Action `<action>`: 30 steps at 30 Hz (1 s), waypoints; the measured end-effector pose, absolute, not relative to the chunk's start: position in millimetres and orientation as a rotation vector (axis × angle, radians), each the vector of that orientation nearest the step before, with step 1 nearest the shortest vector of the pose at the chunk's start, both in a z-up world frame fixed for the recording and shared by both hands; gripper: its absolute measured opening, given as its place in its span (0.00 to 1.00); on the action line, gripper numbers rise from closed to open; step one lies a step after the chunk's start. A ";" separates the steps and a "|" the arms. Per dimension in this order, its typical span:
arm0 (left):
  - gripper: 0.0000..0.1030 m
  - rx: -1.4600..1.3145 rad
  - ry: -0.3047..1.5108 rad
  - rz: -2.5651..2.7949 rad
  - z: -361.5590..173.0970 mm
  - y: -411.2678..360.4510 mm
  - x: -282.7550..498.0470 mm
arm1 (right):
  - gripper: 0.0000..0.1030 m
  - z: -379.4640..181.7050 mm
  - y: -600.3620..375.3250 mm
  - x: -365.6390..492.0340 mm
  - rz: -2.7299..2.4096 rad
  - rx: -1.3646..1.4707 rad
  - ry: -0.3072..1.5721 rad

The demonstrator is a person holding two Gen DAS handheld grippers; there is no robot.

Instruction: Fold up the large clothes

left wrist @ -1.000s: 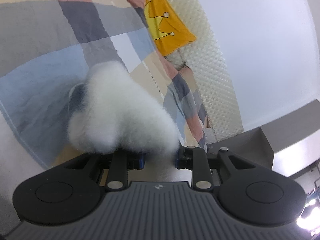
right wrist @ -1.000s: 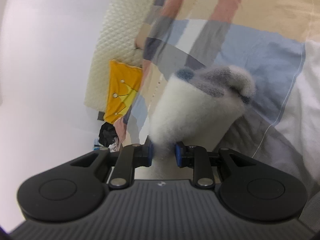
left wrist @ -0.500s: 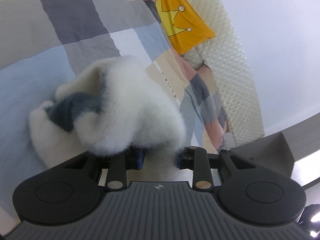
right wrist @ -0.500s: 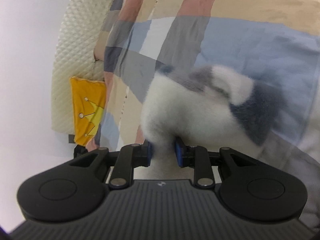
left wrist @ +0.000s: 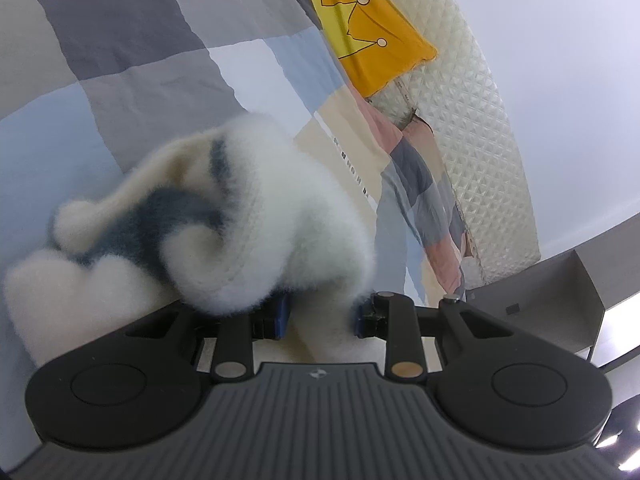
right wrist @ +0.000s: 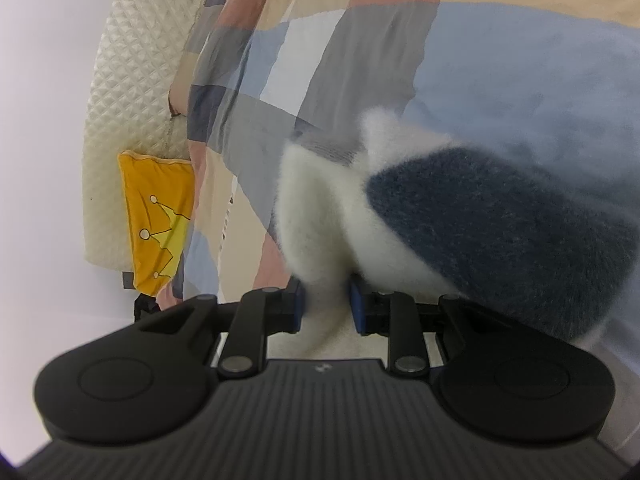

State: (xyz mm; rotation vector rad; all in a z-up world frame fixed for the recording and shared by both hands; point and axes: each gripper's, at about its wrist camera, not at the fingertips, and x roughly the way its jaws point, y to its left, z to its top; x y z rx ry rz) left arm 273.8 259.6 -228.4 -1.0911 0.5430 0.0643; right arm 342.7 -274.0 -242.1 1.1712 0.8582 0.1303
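Both my left gripper point(left wrist: 320, 316) and right gripper point(right wrist: 326, 306) pinch the fluffy sweater point(left wrist: 248, 216), but thick pile may slip out and spoil the fold.

A: What's behind you there?
B: You've got a checked bedspread point(left wrist: 132, 52) in grey, blue, beige and pink, a quilted cream headboard point(left wrist: 480, 128), and a yellow crown cushion point(left wrist: 368, 36) leaning on it.
A: Walls?
B: Plain white wall point(left wrist: 568, 60); grey cabinet point(left wrist: 576, 292) lower right, bright light beside it.
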 end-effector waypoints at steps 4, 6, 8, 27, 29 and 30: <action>0.33 -1.086 0.542 0.048 -227.2 260.3 275.9 | 0.28 -242.3 -275.9 340.1 0.149 1.181 0.851; 0.34 -1.072 0.538 0.038 -223.6 260.0 273.8 | 0.28 -239.2 -276.0 337.1 0.163 1.172 0.843; 0.40 -1.039 0.538 0.033 -219.7 256.5 272.8 | 0.32 -234.8 -275.0 333.8 0.180 1.147 0.827; 0.76 -0.436 0.542 -0.041 -166.6 165.8 256.7 | 0.77 -176.3 -202.0 309.0 0.470 0.444 0.702; 0.76 -0.373 0.542 -0.030 -166.8 159.0 266.8 | 0.75 -175.8 -198.5 310.5 0.439 0.364 0.682; 0.76 -0.343 0.547 -0.018 -167.2 156.3 273.3 | 0.74 -175.6 -197.0 312.1 0.418 0.323 0.667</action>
